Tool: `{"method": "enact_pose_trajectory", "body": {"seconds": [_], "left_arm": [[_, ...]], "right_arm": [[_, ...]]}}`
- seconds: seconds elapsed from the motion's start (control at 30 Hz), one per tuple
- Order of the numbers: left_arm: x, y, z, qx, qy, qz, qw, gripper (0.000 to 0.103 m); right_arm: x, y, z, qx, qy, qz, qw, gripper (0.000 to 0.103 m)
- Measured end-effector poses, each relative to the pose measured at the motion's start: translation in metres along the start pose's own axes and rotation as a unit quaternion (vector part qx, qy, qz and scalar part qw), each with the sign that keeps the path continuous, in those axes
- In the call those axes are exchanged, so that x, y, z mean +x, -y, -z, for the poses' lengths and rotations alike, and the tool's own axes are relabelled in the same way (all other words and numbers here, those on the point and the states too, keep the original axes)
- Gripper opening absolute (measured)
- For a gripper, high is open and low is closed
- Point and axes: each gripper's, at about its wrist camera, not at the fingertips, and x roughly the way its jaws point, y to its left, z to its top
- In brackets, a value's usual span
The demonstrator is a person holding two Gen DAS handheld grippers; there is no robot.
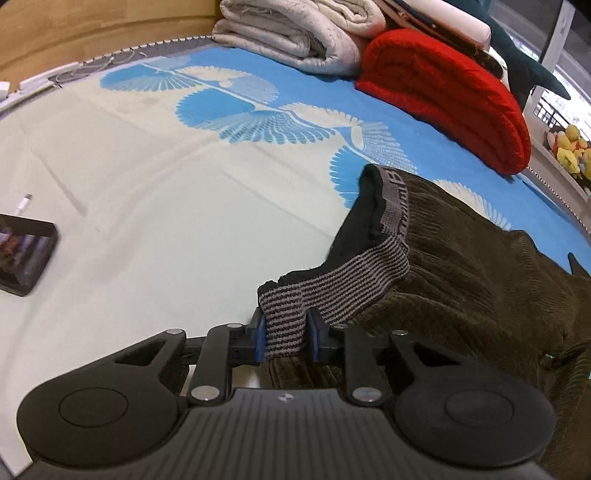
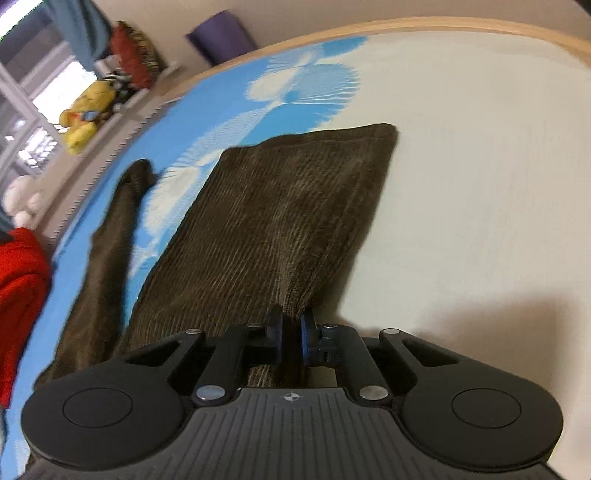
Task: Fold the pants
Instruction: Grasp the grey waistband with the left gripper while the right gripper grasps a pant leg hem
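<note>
Brown corduroy pants (image 1: pixel 480 288) lie on the bed with a grey striped elastic waistband (image 1: pixel 332 288). My left gripper (image 1: pixel 285 332) is shut on the waistband and lifts it slightly off the bed. In the right wrist view, one pant leg (image 2: pixel 280 221) stretches away from me to its hem, the other leg (image 2: pixel 110 236) lies to the left. My right gripper (image 2: pixel 291 332) is shut on the near edge of the pant leg.
The bed sheet (image 1: pixel 147 184) is pale with a blue fan pattern. A tablet (image 1: pixel 22 254) lies at the left. A folded red blanket (image 1: pixel 450 99) and a grey quilt (image 1: pixel 295 33) sit at the far side. Plush toys (image 2: pixel 85 114) line the window ledge.
</note>
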Motion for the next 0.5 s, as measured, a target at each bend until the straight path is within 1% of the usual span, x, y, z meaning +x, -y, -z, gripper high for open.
{"method": "enact_pose_trajectory", "body": {"seconds": [0.07,0.13,0.23,0.3,0.4,0.5], "left_arm": [[-0.008,-0.013,0.003,0.000,-0.004,-0.001,1.0000,0.024],[-0.018,-0.027,0.006,0.003,-0.007,0.004,1.0000,0.024],[-0.033,-0.042,0.012,0.024,0.008,0.001,0.9997,0.024],[-0.041,-0.052,0.015,0.030,0.011,-0.006,0.9995,0.024],[-0.050,-0.071,0.017,0.023,0.005,-0.010,0.9997,0.024],[-0.054,-0.082,0.022,0.020,0.003,-0.017,0.9997,0.024]], "right_arm": [[-0.014,0.014,0.004,0.000,-0.008,0.023,1.000,0.009],[-0.026,0.030,0.007,0.001,-0.014,0.027,1.000,0.009],[-0.042,0.054,0.020,0.006,-0.030,0.029,0.999,0.009],[-0.055,0.067,0.030,0.011,-0.040,0.026,0.999,0.009],[-0.072,0.080,0.041,0.019,-0.043,0.011,0.999,0.009],[-0.080,0.099,0.047,0.048,-0.059,0.000,0.997,0.009]]}}
